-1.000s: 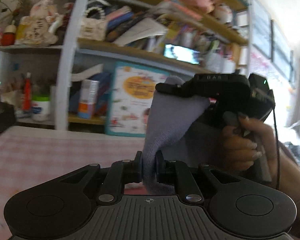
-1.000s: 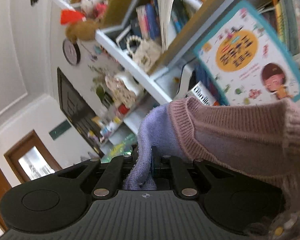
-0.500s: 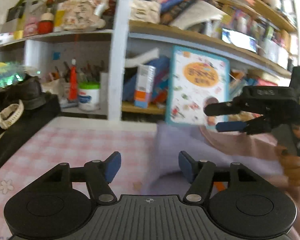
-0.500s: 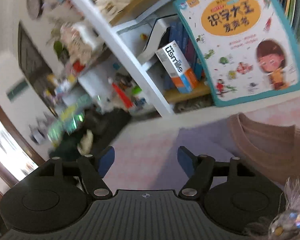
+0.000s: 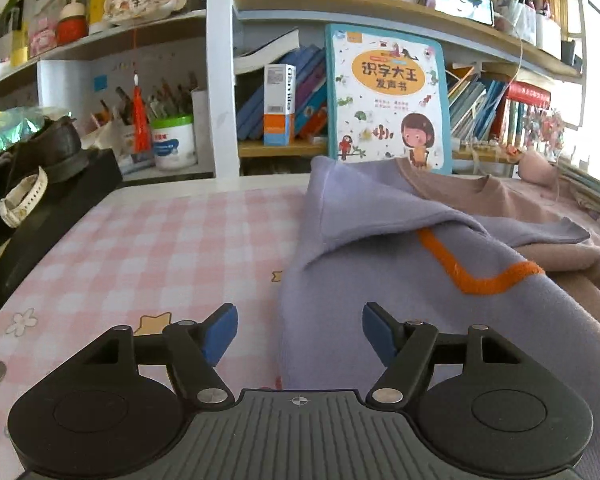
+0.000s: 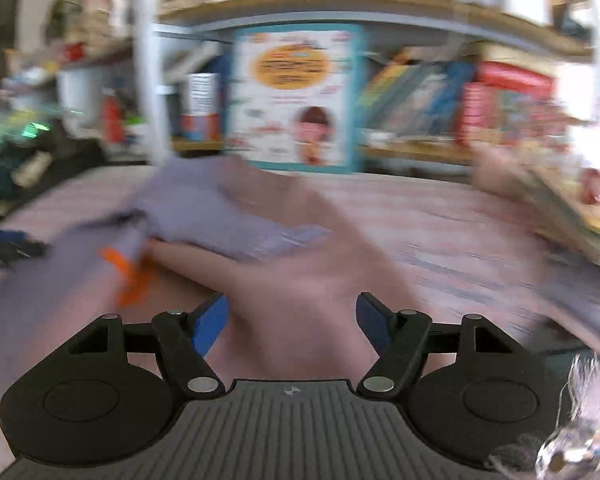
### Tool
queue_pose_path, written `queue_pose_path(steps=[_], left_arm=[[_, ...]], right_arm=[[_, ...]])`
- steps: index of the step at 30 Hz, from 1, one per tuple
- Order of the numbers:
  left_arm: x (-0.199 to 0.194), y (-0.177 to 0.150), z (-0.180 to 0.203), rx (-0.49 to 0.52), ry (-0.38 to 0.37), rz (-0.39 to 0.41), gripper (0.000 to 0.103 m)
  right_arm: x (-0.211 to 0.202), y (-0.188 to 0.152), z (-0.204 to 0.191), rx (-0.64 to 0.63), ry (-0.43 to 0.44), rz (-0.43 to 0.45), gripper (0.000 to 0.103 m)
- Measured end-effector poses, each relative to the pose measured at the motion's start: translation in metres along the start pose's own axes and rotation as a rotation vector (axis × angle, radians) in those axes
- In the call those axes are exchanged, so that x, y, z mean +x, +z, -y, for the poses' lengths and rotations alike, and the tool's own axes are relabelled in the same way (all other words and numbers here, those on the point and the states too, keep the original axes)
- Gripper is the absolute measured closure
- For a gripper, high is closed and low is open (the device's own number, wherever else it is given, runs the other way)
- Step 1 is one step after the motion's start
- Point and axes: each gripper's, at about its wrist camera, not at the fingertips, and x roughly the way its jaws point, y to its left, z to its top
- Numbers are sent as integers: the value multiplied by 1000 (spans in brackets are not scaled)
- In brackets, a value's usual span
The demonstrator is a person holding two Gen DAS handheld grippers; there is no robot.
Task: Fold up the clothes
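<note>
Left wrist view: the left gripper [image 5: 300,334] hung over the pink-checked table [image 5: 172,248], fingers [image 5: 220,334] apart and widening, gripping nothing. The garment [image 5: 400,280], lilac with an orange stripe and a dusty-pink side, lay on the table ahead and to the right. Its near left edge ran between the fingers, untouched by either pad. A lilac flap lay folded across its upper part. Its long axis ran away from the camera toward the shelf [image 5: 380,4].

Right wrist view: heavily blurred. The right gripper [image 6: 292,326] had its fingers [image 6: 210,326] spread and empty. The pink cloth lay directly below and ahead; the lilac part lay up and to the left.

Judgement: both grippers stood near the garment. The left was nearer the lilac edge, the right nearer the pink side.
</note>
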Motion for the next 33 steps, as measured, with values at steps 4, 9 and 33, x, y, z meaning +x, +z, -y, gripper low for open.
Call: queue_pose_path(steps=[4,9,33], left_arm=[[9,1,-8,-39,-2,-59,33],[12,-3,-10,-44,-47,-88,63],[-29,-27,-33,-93,-29,-79,95]], right_arm=[[-4,-13,16,8,-57,-51,35],[-6,-10,32,0,-120,-72,35],[143,92,35,-432,-372,-71,94]])
